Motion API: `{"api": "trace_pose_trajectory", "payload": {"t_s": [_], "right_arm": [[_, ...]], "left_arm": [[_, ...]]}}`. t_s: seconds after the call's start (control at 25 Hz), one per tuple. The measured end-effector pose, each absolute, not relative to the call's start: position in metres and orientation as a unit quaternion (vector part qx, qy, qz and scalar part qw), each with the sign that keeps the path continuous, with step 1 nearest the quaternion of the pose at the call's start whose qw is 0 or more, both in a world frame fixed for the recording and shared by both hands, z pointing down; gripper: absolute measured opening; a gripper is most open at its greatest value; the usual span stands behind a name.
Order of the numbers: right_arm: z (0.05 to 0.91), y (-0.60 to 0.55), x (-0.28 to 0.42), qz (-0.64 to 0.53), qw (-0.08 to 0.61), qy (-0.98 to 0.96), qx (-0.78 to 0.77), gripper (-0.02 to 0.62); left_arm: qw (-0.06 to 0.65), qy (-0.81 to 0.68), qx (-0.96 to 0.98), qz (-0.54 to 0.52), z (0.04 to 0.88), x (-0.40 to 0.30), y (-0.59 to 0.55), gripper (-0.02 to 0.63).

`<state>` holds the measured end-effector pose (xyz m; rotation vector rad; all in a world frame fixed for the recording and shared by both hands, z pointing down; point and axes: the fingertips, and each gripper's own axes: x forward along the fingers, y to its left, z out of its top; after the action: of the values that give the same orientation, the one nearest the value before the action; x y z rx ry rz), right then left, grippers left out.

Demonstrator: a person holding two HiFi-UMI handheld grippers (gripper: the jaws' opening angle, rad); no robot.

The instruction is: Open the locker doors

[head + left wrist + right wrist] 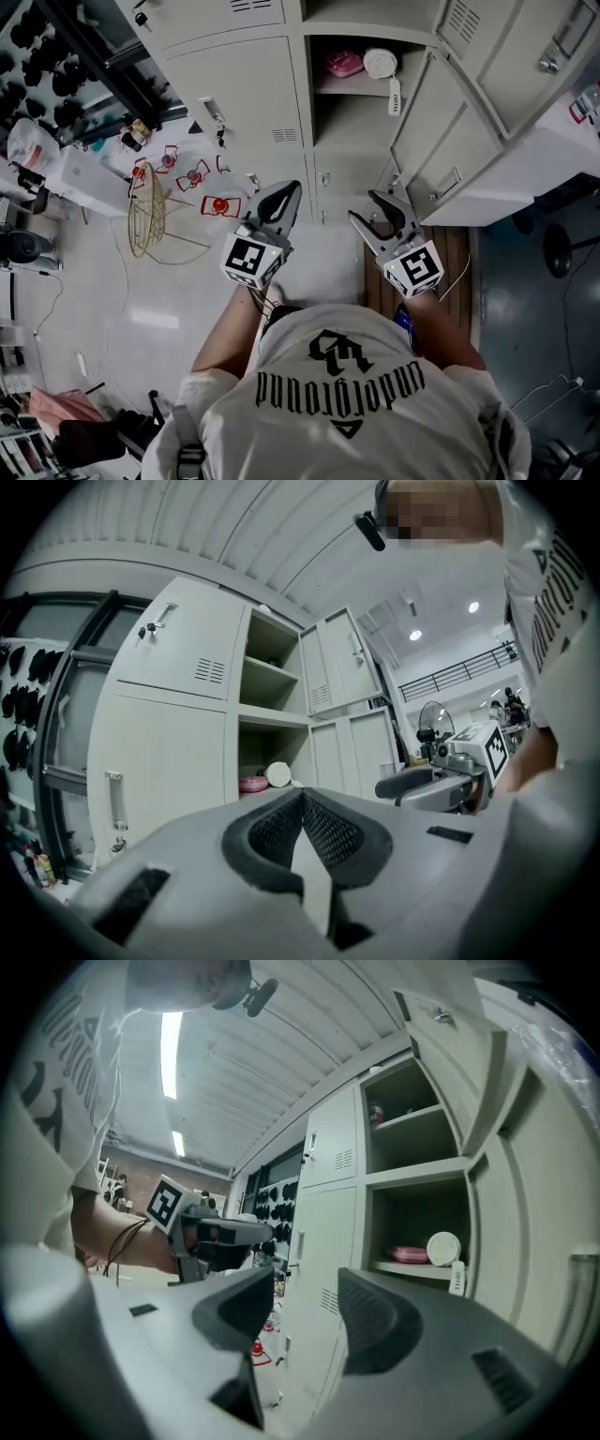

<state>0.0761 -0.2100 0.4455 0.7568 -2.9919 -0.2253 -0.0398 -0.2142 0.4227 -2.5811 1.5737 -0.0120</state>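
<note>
A bank of pale grey lockers fills the top of the head view. In the left column a closed locker door (239,89) (159,771) (328,1241) carries a vertical handle (214,111) (115,801). The middle compartment (352,117) stands open, with a pink box (344,64) (253,784) (410,1254) and a white roll (380,63) (443,1248) on its shelf. The open doors (441,131) swing out to the right. My left gripper (289,192) (302,797) is shut on nothing, short of the closed column. My right gripper (367,206) (305,1302) is open and empty, below the open compartment.
A wire stool (150,220) and small red items (220,204) lie on the floor at the left. A rack of dark objects (37,84) lines the far left. A slatted wooden platform (459,253) lies under the open doors, with a chair base (562,248) to its right.
</note>
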Motion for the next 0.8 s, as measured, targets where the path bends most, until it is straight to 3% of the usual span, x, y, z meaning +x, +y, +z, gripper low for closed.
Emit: {"api": "trace_pose_trajectory", "payload": {"t_s": [0.8], "right_arm": [[0.426,-0.197,-0.212,-0.072,0.007,-0.969,0.237,0.218]], "left_arm": [[0.081,0.508,-0.857,-0.012,0.405,-0.307,-0.199,0.008]]}}
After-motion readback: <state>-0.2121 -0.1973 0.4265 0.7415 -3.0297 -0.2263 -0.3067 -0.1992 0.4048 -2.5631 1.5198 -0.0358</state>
